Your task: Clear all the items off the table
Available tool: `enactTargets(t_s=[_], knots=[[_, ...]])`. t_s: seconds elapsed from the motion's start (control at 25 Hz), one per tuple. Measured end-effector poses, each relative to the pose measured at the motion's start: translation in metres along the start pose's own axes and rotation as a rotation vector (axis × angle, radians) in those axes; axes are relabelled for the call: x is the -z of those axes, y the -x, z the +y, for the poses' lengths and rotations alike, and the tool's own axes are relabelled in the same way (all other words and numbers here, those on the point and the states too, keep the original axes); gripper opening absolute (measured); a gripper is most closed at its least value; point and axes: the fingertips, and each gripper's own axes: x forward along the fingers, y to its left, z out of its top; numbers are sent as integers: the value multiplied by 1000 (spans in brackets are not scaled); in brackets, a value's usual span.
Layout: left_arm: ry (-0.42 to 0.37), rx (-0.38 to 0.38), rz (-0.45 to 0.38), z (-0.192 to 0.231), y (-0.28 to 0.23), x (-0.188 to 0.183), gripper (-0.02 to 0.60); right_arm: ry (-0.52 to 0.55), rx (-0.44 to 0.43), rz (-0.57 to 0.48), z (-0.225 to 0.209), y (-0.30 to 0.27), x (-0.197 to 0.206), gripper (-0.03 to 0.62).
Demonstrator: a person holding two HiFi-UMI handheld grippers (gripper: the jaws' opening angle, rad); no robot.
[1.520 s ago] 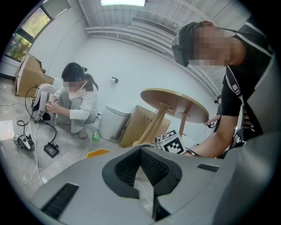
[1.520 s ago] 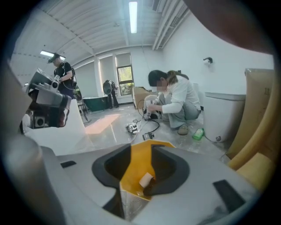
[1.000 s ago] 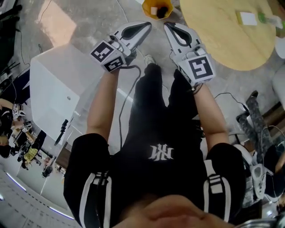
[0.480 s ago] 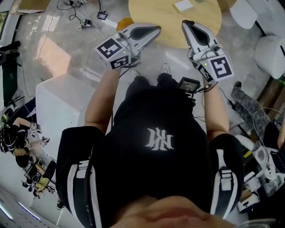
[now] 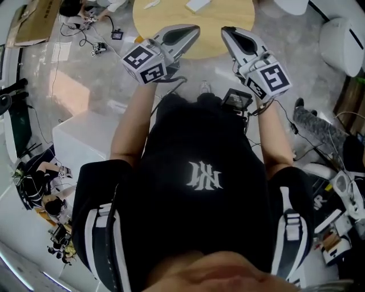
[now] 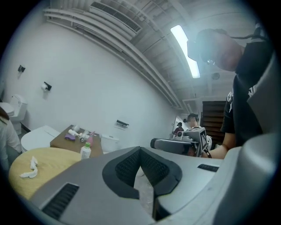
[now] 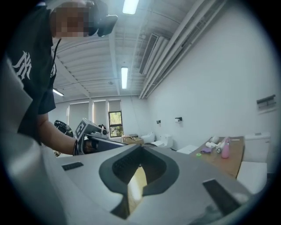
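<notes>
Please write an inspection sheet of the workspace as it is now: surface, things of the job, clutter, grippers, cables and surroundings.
Surface: round wooden table ahead of the person, cut off by the head view's top edge.
Job's things: crumpled white tissue and flat white item on the table; green-capped bottle at its far edge, base hidden.
Clutter: brown side table with small bottles and tubes, among them a pink bottle.
Grippers: left gripper and right gripper both shut with nothing between the jaws, held side by side short of the table.
Cables: loose cables on the floor left of the table.
Surroundings: white cabinet, white seats, people nearby.
</notes>
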Motion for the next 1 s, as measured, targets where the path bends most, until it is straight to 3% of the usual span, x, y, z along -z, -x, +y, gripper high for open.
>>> enactTargets(t_s=[0.24,0.48,0.76,0.92,1.0], knots=[[-9,-95,16,25,30,-5,12,-17,-57,-21,-2,-31,8,11],[-18,-165,33,86,81,-10,12,19,-140,38,9,-114,17,159],[24,-175,45,200,125,-18,12,-5,-163,167,-5,-250,51,283],[87,-172,62,278,157,-12,12,-2,-148,272,-15,-333,98,293],[90,-170,78,306,168,-7,12,-19,-134,328,-26,-364,126,356]])
